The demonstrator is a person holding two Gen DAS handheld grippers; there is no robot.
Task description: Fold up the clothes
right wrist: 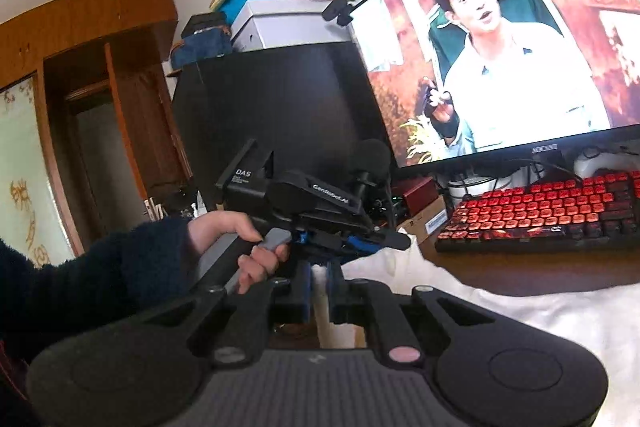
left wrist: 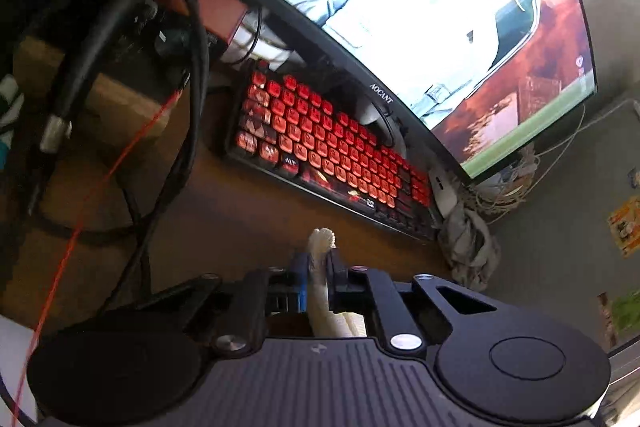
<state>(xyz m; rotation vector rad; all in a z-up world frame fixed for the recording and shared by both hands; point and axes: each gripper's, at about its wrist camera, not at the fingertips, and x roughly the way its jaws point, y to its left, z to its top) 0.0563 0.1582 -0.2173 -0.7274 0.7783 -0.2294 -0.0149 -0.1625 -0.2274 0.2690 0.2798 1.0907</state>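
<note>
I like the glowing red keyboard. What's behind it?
Behind the red keyboard stands a big monitor showing a video. A white controller and cables sit under the screen. The monitor hides whatever lies farther back.

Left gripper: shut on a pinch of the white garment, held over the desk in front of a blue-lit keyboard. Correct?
Not quite. The left gripper is shut on a pinch of the white garment over the desk, but the keyboard is lit red, not blue. The left wrist view shows it; the right wrist view agrees.
</note>
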